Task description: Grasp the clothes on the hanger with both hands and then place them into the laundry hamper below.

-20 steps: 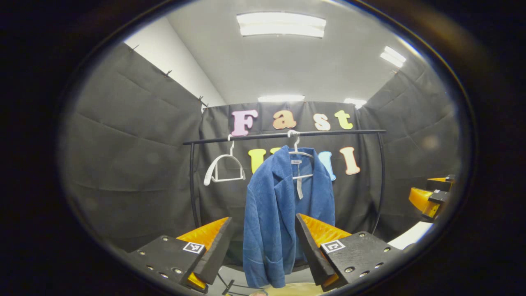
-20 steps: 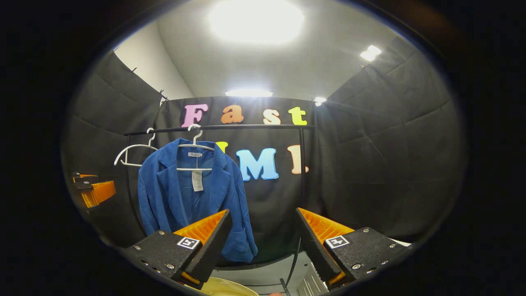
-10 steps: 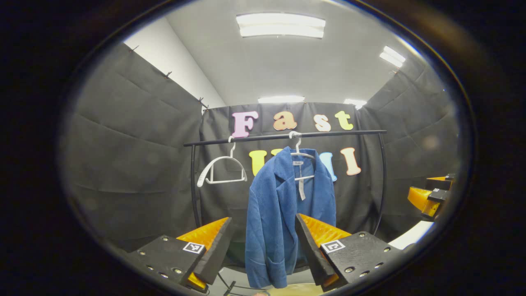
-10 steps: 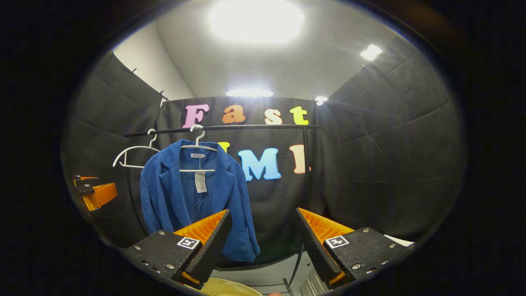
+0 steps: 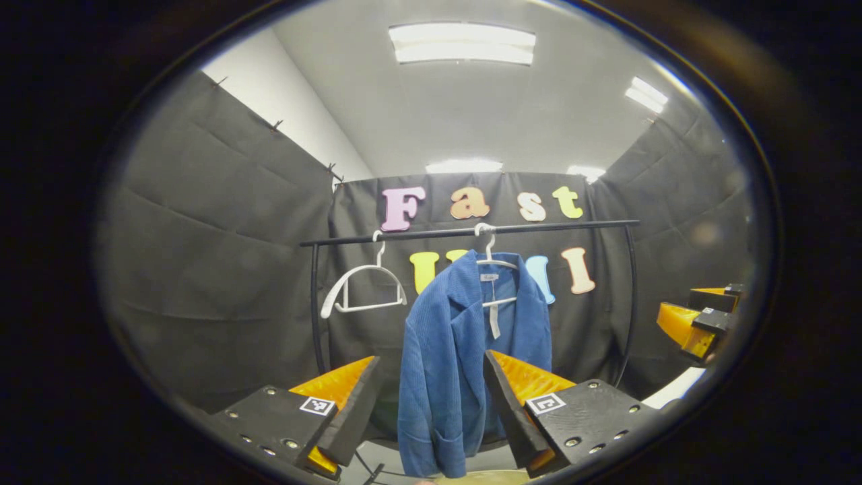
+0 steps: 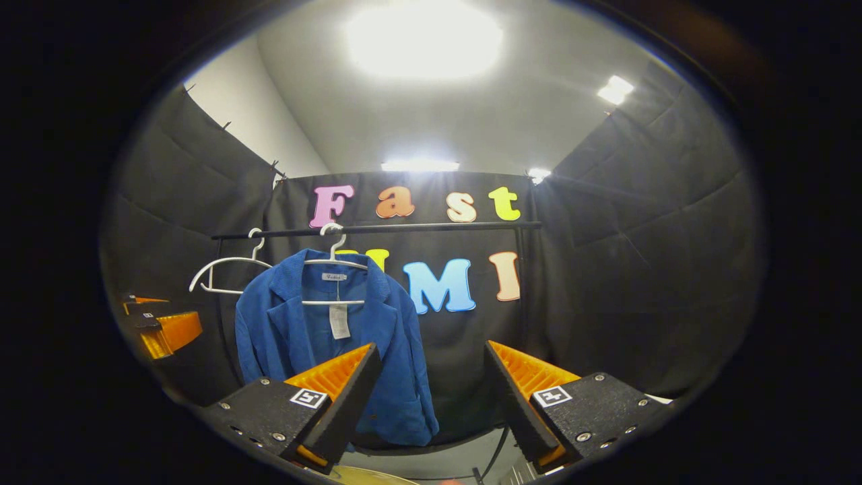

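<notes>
A blue corduroy jacket (image 5: 458, 350) (image 6: 323, 337) hangs on a white hanger (image 5: 495, 266) (image 6: 335, 266) from a black rail (image 5: 471, 232) (image 6: 377, 230). My left gripper (image 5: 431, 404) is open, well short of the jacket, which lines up between its fingers. My right gripper (image 6: 431, 397) is open too, with the jacket off to its left. Each gripper also appears at the edge of the other's view: the right gripper (image 5: 697, 322) and the left gripper (image 6: 158, 327). A pale rim of the hamper (image 6: 367, 477) peeks in at the bottom.
An empty white hanger (image 5: 363, 289) (image 6: 225, 276) hangs left of the jacket on the same rail. The rack's black uprights (image 5: 314, 310) (image 6: 524, 289) stand at both ends. Black cloth walls close in on three sides.
Both views have tilted slightly upward, so the rail and jacket sit lower in frame. The jacket has swung a little on its hanger. Both grippers stay open.
</notes>
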The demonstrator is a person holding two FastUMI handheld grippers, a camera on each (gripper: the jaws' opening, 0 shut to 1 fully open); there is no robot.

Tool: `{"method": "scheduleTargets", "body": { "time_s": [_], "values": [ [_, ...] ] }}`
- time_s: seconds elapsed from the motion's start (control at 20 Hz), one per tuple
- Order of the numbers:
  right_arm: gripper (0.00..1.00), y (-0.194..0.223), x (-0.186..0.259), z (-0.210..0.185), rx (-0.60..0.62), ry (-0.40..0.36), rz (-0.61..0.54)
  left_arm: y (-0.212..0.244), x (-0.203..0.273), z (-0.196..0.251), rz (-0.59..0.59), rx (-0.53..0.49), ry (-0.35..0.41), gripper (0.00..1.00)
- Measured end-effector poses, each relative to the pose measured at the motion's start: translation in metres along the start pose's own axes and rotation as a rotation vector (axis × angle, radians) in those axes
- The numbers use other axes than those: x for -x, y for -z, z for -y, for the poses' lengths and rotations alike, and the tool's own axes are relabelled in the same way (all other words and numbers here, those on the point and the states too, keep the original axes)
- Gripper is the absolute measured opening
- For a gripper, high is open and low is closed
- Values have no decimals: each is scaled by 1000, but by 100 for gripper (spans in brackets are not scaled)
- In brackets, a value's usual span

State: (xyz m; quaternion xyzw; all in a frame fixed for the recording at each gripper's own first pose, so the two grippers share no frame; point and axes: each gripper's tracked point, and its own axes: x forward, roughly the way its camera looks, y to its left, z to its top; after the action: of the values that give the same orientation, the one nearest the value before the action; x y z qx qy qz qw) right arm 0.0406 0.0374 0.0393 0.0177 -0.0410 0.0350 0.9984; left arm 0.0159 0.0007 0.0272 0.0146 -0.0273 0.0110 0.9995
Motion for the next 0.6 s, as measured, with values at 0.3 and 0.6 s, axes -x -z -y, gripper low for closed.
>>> {"method": "scheduleTargets", "body": {
  "time_s": [0.3, 0.6],
  "values": [
    [95, -17, -39, 1, -25, -53, 29, -16, -26, 18, 31, -15, -21, 87],
    [95, -28, -80, -3, -34, -110, 54, -21, -54, 33, 45, -38, -45, 87]
  ]
}}
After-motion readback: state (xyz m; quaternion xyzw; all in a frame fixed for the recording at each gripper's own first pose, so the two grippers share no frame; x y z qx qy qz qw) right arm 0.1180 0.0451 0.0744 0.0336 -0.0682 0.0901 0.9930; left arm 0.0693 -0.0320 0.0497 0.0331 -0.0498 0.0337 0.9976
